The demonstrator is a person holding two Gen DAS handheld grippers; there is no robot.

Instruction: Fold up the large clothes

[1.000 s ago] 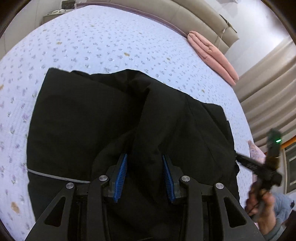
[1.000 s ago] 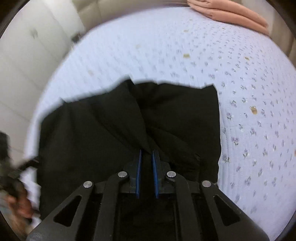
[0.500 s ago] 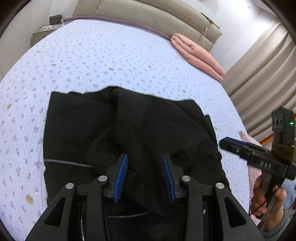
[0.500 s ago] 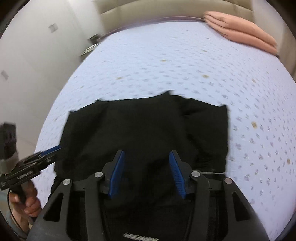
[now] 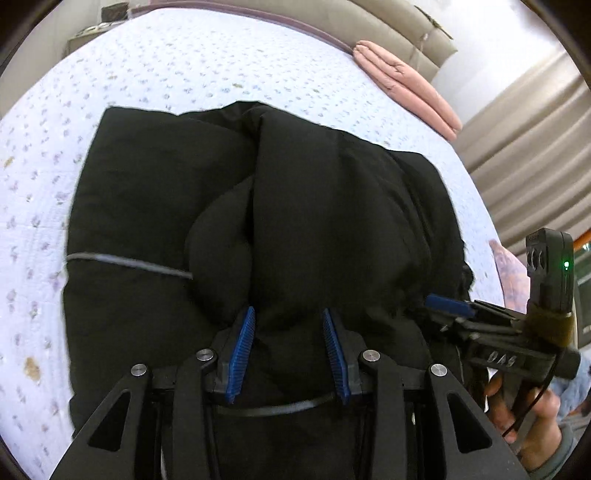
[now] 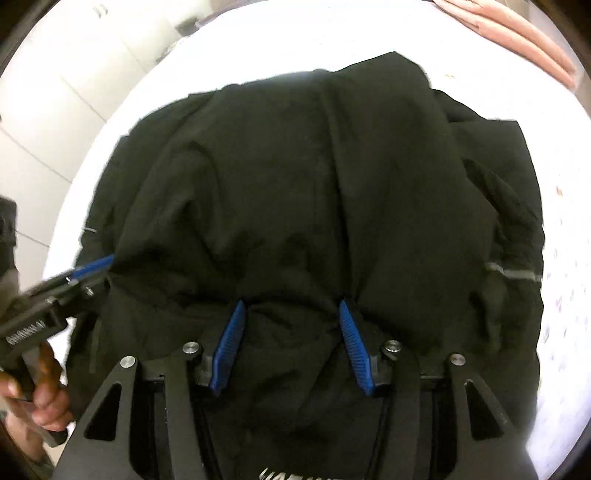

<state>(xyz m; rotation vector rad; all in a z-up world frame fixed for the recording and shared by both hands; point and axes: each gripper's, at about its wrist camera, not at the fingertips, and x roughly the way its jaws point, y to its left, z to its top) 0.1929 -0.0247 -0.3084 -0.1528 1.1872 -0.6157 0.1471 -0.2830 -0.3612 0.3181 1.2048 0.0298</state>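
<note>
A large black garment (image 5: 295,192) with a thin grey stripe (image 5: 125,262) lies partly folded and bunched on the flowered bedspread (image 5: 155,70). It also fills the right wrist view (image 6: 303,177). My left gripper (image 5: 289,317) is open, its blue pads either side of a raised fold of the fabric near its close edge. My right gripper (image 6: 291,310) is open over the garment's near edge; it also shows at the right of the left wrist view (image 5: 448,306). The left gripper shows at the left of the right wrist view (image 6: 94,266).
A folded pink blanket (image 5: 406,85) lies at the far right of the bed near the beige headboard (image 5: 388,22). Curtains (image 5: 528,140) hang to the right. A nightstand (image 5: 96,29) stands at the far left. White wardrobe doors (image 6: 55,85) are on the left.
The right gripper opened from shut on the black fabric a second ago and let it go. Both grippers have come down closer to the garment over the last half second.
</note>
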